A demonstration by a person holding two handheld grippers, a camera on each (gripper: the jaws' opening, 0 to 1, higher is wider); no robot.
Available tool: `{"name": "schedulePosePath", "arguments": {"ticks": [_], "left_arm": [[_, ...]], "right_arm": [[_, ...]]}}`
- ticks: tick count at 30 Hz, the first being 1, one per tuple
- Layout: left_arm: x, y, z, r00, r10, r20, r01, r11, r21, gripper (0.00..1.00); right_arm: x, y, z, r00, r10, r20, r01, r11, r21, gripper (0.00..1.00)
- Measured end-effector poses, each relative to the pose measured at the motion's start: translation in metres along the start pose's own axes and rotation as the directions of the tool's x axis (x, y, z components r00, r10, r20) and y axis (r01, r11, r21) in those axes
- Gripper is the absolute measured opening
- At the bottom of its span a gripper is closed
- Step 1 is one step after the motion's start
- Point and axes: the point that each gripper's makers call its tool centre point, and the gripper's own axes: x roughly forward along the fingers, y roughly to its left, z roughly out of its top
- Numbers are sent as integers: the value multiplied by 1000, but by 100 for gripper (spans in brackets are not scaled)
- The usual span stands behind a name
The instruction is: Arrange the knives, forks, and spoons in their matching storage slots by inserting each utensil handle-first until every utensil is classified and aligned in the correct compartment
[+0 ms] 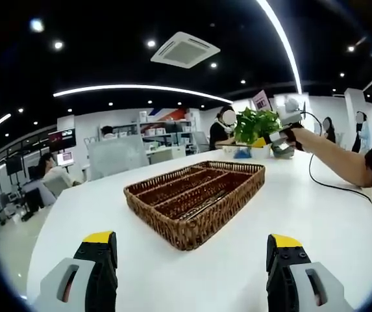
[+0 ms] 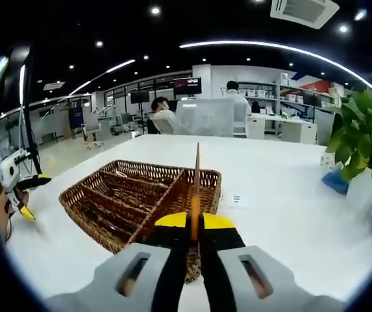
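A brown woven tray [image 1: 192,231] with long compartments sits in the middle of the white table [image 1: 95,208]. My left gripper [image 1: 191,250] stands open just short of its near corner, with nothing between the jaws. A hand holds my right gripper [image 1: 283,135] up beyond the tray at the far right. In the right gripper view, my right gripper [image 2: 195,224] is shut on a thin brown utensil [image 2: 196,185], which points up over the tray [image 2: 108,195]. It shows edge-on, so I cannot tell its kind. The tray's contents are too dark to make out. My left gripper [image 2: 18,188] appears at the left edge.
A potted green plant [image 1: 257,127] stands on the table behind the tray, to the right in the right gripper view [image 2: 361,140]. A black cable [image 1: 332,185] trails across the table by a person's arm. Office desks and seated people lie beyond.
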Motion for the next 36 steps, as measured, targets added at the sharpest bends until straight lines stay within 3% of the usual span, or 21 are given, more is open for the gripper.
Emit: {"name": "schedulePosePath", "arguments": {"ticks": [15, 36], "left_arm": [[2, -1, -1, 1000, -2, -6, 2, 1000, 7, 100], [1, 5, 0, 1000, 3, 2, -3, 1000, 6, 100]], "right_arm": [[3, -3, -15, 1000, 1, -29, 0, 1000, 14, 3], [26, 3, -41, 989, -24, -144, 16, 998, -56, 3]]}}
